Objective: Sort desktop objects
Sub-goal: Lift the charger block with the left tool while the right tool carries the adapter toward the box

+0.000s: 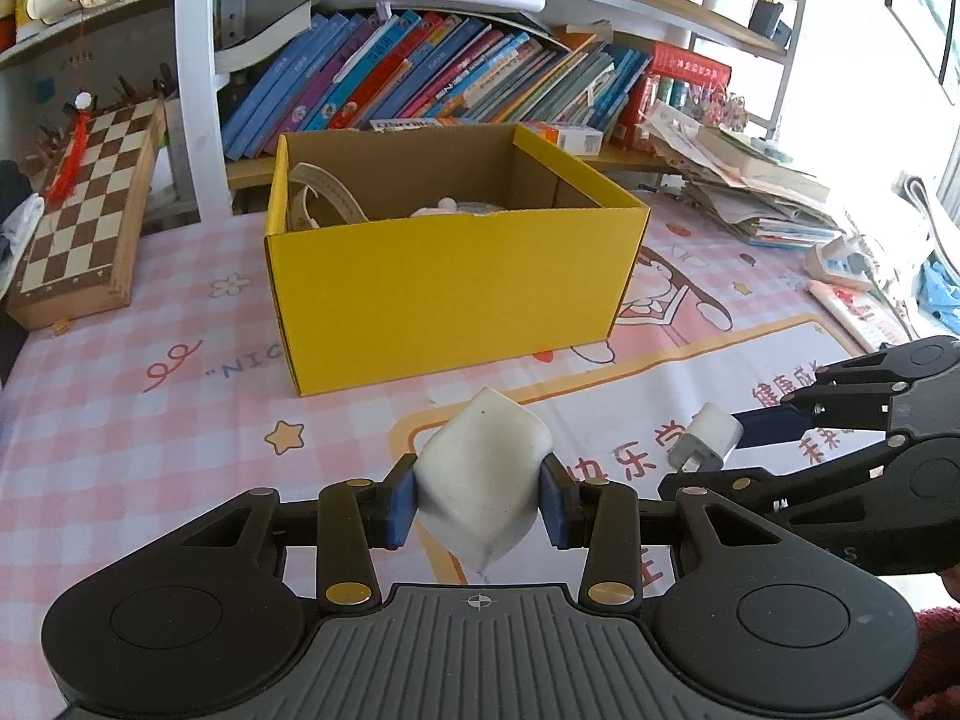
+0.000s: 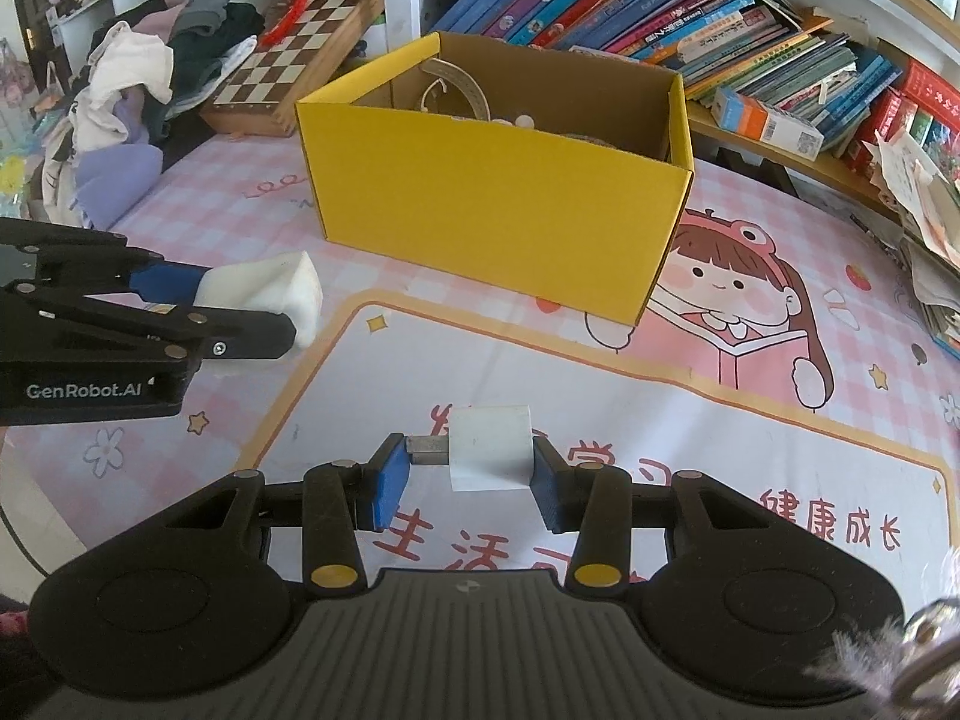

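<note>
My left gripper [image 1: 478, 499] is shut on a white rounded block [image 1: 483, 483], held above the pink mat in front of the yellow cardboard box [image 1: 444, 294]. The block also shows in the right wrist view [image 2: 270, 294], between the left gripper's fingers. My right gripper [image 2: 467, 483] is shut on a white plug adapter [image 2: 489, 450], its metal prongs against the left pad. The adapter shows in the left wrist view [image 1: 705, 438] at the right gripper's tips [image 1: 726, 444]. The box [image 2: 498, 192] is open and holds a beige strap [image 1: 324, 198] and other small items.
A folded chessboard [image 1: 84, 216] lies left of the box. A shelf of books [image 1: 432, 84] stands behind it. Stacked papers [image 1: 750, 192] and a power strip [image 1: 840, 261] sit at the right. A pile of clothes [image 2: 138, 96] lies at the table's far left.
</note>
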### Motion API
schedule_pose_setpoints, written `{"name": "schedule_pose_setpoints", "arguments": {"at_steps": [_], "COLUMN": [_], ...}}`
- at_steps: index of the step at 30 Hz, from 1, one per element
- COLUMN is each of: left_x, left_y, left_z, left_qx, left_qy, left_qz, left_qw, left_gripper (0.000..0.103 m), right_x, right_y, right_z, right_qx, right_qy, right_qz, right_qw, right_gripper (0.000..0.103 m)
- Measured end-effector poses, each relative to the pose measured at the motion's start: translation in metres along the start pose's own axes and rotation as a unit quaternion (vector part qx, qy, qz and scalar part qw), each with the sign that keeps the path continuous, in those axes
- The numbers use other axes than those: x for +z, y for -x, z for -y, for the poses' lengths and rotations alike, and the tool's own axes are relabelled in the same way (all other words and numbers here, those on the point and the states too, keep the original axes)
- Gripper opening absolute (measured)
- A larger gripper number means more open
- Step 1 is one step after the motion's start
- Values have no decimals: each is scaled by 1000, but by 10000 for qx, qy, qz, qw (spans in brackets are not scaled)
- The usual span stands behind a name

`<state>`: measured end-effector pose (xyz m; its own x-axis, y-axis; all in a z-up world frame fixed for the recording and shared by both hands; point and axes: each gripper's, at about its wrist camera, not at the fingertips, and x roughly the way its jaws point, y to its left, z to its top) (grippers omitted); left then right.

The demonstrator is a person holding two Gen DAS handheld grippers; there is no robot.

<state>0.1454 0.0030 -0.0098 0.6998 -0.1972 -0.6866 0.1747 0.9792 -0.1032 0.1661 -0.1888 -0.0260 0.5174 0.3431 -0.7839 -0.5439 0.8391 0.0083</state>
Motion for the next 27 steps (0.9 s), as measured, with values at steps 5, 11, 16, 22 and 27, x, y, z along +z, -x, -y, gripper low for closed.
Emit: {"name": "schedule_pose_setpoints", "arguments": {"at_steps": [5,11,16,22,27], "left_x": [1,7,13,28,48], "left_y": [4,8,7,8,9], "left_z": [-3,-5,-5,-7,-6], "left_qx": [-24,-42,18,44,54], "left_qy": [39,15,-98,-149,-228], "left_qz": [46,172,233,413,628], "left_qw": [10000,9998,9997,9990,9978], "left_gripper": [39,39,39,38,38], "right_x": [5,15,26,46,71], "right_y": [2,3,5,13,22], "right_z": [-1,1,6,16,25], "right_qx": [22,79,138,156,138], "right_qy": [48,83,56,7,75], "right_qz": [15,10,67,314,626], "right_qw": [10000,9999,9999,9994,9979], "right_gripper": [41,41,41,41,41]}}
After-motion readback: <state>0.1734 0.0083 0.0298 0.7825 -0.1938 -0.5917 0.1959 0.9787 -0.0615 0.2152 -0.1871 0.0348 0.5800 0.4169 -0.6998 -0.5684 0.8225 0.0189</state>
